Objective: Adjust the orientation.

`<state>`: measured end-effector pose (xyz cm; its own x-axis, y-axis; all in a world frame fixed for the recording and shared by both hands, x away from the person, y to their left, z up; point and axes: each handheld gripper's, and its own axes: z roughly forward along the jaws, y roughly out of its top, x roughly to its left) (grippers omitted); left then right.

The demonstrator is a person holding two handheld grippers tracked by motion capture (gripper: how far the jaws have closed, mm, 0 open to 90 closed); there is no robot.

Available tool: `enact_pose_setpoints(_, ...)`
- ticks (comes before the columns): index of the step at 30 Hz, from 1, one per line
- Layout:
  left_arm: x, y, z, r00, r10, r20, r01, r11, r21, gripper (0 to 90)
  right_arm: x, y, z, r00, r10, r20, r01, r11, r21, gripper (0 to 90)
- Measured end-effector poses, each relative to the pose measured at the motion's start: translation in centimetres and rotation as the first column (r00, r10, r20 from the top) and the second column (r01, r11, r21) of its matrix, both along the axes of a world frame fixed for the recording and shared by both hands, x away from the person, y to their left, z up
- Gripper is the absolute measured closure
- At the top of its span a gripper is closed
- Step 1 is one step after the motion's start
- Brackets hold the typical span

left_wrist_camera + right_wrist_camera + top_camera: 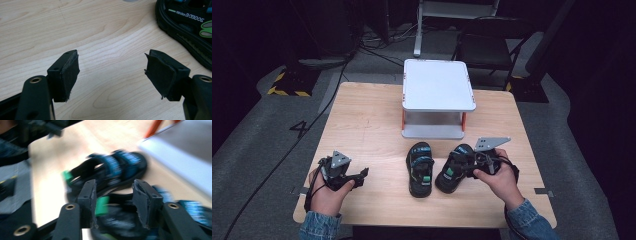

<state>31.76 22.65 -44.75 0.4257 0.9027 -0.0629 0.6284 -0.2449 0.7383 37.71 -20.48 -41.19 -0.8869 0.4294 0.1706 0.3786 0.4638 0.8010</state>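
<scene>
pale wood-grain table (100,30) – smooth, matt; sandals (420,170) of black rubber with woven cloth straps.

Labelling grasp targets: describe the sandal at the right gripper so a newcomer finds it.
On the wooden table, in front of the white stand, lie two black sandals. It is the right sandal, angled, its heel under the right gripper; the other sandal lies straight and untouched.

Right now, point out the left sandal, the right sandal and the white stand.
left sandal (420,170), high view, on its straps.
right sandal (455,169), high view, on its straps.
white stand (438,84), high view, on its top.
</scene>
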Motion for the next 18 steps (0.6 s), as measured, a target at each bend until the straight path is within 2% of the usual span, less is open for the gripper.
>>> enact_pose_setpoints(3,0.3,-0.3,-0.1,0.9999,-0.012,-0.001,0.012,0.9999,0.0,26.6,-0.7,0.9,-0.6,0.999,0.037,-0.024,-0.038,0.998,-0.051,63.7)
enact_pose_setpoints(5,0.6,-0.5,-0.1,0.9998,-0.02,-0.007,0.02,0.9998,0.001,26.5,-0.7,1.1,-1.1,0.9992,0.026,-0.032,-0.029,0.995,-0.091,76.9)
enact_pose_setpoints(6,0.7,-0.6,-0.1,0.9997,-0.023,-0.004,0.023,0.9997,0.0,26.5,-0.7,1.1,-1.3,0.9984,0.033,-0.045,-0.037,0.995,-0.095,82.7)
enact_pose_setpoints(7,0.9,-0.7,-0.2,0.9996,-0.028,-0.007,0.028,0.9996,-0.001,26.5,-0.9,1.0,-1.4,0.9975,0.034,-0.062,-0.039,0.996,-0.074,84.3)
enact_pose_setpoints(8,1.0,-0.8,-0.2,0.9995,-0.031,-0.008,0.031,0.9995,-0.004,26.5,-1.0,0.9,-1.3,0.9977,0.023,-0.064,-0.028,0.997,-0.075,85.3)
enact_pose_setpoints(11,1.6,-1.2,-0.1,0.9989,-0.046,-0.007,0.046,0.9989,-0.003,26.5,-1.5,0.4,-0.8,0.9978,0.006,-0.067,-0.012,0.995,-0.097,85.9)
enact_pose_setpoints(14,2.2,-1.8,0.0,0.998,-0.063,-0.003,0.063,0.998,-0.004,26.5,-2.0,-0.8,-0.2,0.9984,-0.018,-0.054,0.012,0.994,-0.109,85.7)
enact_pose_setpoints(18,3.1,-2.8,0.1,0.9955,-0.094,-0.005,0.094,0.9955,-0.004,26.3,-2.6,-2.7,0.2,0.997,-0.043,-0.064,0.036,0.993,-0.11,85.8)
